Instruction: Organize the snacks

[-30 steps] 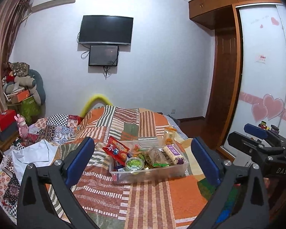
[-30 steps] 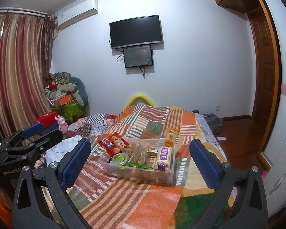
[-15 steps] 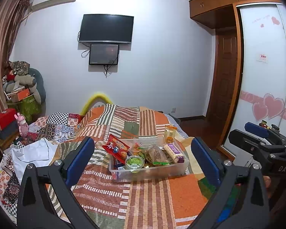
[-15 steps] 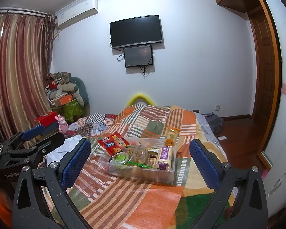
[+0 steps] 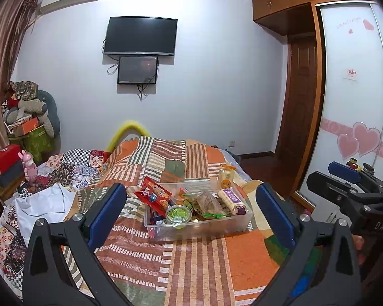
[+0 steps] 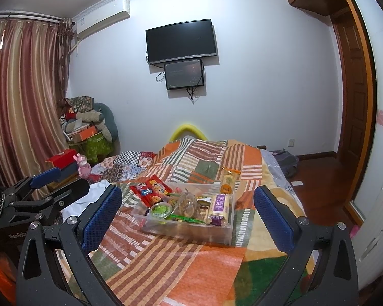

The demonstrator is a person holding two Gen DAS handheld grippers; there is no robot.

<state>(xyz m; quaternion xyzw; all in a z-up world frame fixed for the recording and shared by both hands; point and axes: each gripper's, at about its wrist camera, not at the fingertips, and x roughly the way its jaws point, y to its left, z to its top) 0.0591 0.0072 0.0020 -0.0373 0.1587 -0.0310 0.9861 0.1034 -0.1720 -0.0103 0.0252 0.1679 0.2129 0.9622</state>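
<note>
Left wrist view shows the left gripper (image 5: 190,207) spread wide and empty before a clear snack bin (image 5: 199,225) on the patchwork bed (image 5: 191,267), and right wrist view shows the right gripper (image 6: 187,213) equally wide, empty, facing that bin (image 6: 189,232).

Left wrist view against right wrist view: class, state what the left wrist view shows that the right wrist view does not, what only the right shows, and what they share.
Only the left wrist view shows the wardrobe door with pink hearts and the right gripper from the side.

Only the right wrist view shows the striped curtain in full and the left gripper from the side.

Both show the clear snack bin on the patchwork bedspread, the red snack packet, the green-lidded cup and the wall TV.
</note>
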